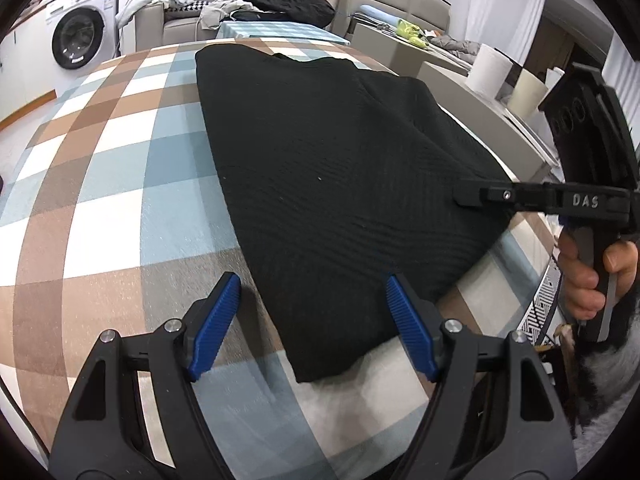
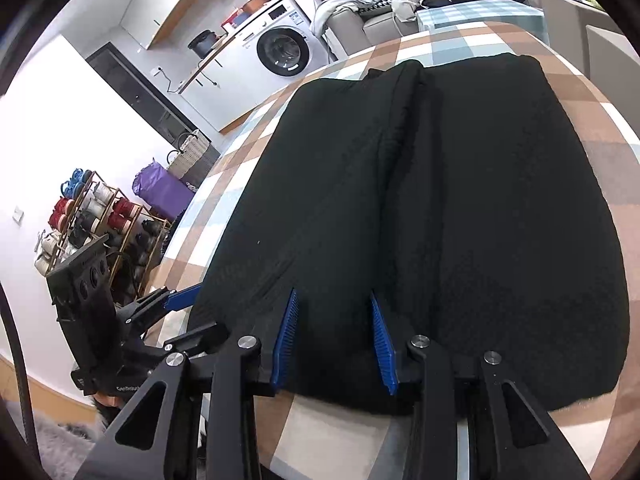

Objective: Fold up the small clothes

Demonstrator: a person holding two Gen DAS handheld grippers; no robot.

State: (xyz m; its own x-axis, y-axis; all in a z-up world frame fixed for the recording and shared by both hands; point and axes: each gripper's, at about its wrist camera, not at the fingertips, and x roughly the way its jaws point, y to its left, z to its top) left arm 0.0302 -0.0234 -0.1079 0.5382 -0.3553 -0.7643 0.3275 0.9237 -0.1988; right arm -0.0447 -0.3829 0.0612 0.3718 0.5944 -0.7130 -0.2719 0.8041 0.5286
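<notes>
Black knit top [image 2: 440,208] looked soft and floppy, best grabbed at its near hem; left claw [image 1: 312,320] gaped wide, right claw [image 2: 334,340] half-open, both empty.

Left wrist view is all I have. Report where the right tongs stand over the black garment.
Observer: The right tongs are over the near end of the black garment, pads apart, with nothing pinched.
Operator: Describe the fabric between the pads.
Observer: A lengthwise crease runs from the far end toward you, where two folded panels meet. The pads stand on either side of its near end.
Operator: Check the garment's right edge.
Observer: It lies on the table. Checked cloth shows beyond it, so nothing hangs off on that side.
</notes>
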